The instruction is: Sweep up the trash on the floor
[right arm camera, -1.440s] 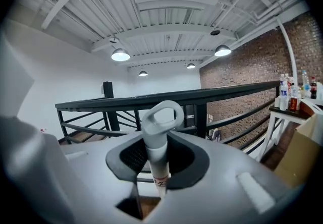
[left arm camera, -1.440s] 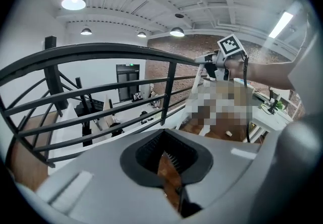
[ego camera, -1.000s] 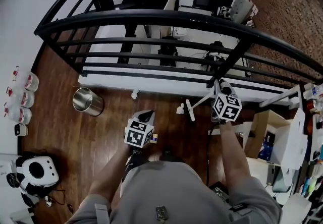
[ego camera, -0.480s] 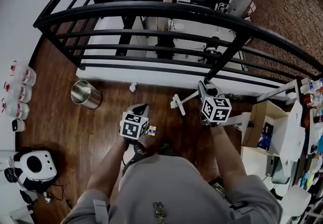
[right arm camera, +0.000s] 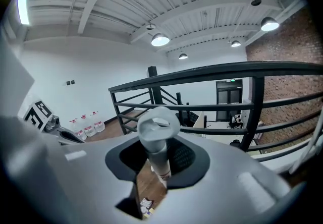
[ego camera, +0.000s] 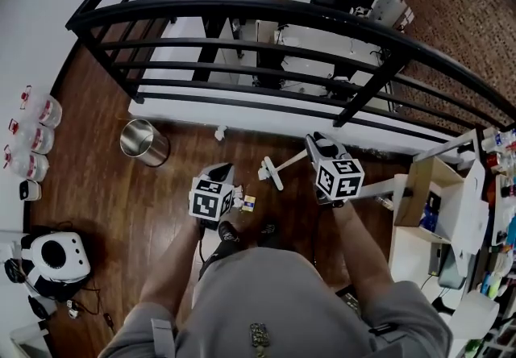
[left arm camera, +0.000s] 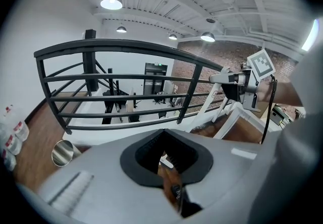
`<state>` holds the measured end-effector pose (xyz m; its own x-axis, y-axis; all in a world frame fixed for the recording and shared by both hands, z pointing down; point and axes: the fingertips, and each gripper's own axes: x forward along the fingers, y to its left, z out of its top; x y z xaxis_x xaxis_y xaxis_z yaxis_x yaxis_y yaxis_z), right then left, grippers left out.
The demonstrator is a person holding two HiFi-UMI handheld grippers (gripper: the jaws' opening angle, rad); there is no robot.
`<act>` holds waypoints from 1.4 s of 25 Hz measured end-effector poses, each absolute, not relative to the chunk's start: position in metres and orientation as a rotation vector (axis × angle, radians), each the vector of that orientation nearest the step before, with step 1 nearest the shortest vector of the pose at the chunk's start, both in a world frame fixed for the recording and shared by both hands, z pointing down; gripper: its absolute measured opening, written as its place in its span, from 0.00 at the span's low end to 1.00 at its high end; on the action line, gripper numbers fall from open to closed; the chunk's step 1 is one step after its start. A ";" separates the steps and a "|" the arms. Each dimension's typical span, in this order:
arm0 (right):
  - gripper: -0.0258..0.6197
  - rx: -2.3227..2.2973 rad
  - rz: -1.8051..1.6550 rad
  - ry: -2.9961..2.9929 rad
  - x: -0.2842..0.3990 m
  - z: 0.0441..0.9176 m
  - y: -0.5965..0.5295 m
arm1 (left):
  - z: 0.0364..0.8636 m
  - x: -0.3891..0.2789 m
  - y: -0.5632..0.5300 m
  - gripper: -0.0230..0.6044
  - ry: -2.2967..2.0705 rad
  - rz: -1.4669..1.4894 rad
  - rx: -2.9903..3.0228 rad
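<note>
My right gripper (ego camera: 321, 153) (right arm camera: 159, 162) is shut on a white broom handle (ego camera: 295, 160) (right arm camera: 158, 129), whose top end sticks up through the jaws. The broom head (ego camera: 272, 173) rests on the wooden floor against a small white scrap (ego camera: 262, 174). A yellow carton scrap (ego camera: 249, 203) lies beside my left gripper (ego camera: 219, 176) (left arm camera: 170, 162). That gripper's jaws stand close together on a thin dark handle (left arm camera: 176, 193); what the handle belongs to is hidden. A crumpled white paper (ego camera: 219, 133) lies by the white ledge. More scraps (right arm camera: 146, 207) show below the right jaws.
A black metal railing (ego camera: 266, 10) on a white ledge bounds the far side. A steel bin (ego camera: 143, 142) stands at the left, with water bottles (ego camera: 36, 139) along the wall and a white round machine (ego camera: 52, 261) below. A cardboard box and white shelving (ego camera: 431, 203) crowd the right.
Both grippers have moved left in the head view. The broom head has swept left across the floor, pushing the small white scrap along with it.
</note>
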<state>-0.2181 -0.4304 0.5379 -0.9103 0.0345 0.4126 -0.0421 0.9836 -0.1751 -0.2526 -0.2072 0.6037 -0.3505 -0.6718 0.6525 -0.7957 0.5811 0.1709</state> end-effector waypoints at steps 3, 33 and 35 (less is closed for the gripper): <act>0.16 -0.033 0.263 -2.686 -0.214 0.541 -0.411 | 0.604 -0.249 -0.199 0.05 -2.118 0.221 1.172; 0.16 0.106 0.276 -2.799 -0.257 0.476 -0.347 | 0.590 -0.317 -0.102 0.05 -2.166 0.255 1.193; 0.16 0.156 0.262 -2.808 -0.269 0.469 -0.336 | 0.591 -0.333 -0.092 0.05 -2.157 0.255 1.238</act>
<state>-0.2689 -0.3363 0.4695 -0.9443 -0.0785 0.3196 -0.1363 0.9772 -0.1627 -0.3328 -0.0917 0.5907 -0.3600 -0.7083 0.6072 -0.8304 0.5399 0.1375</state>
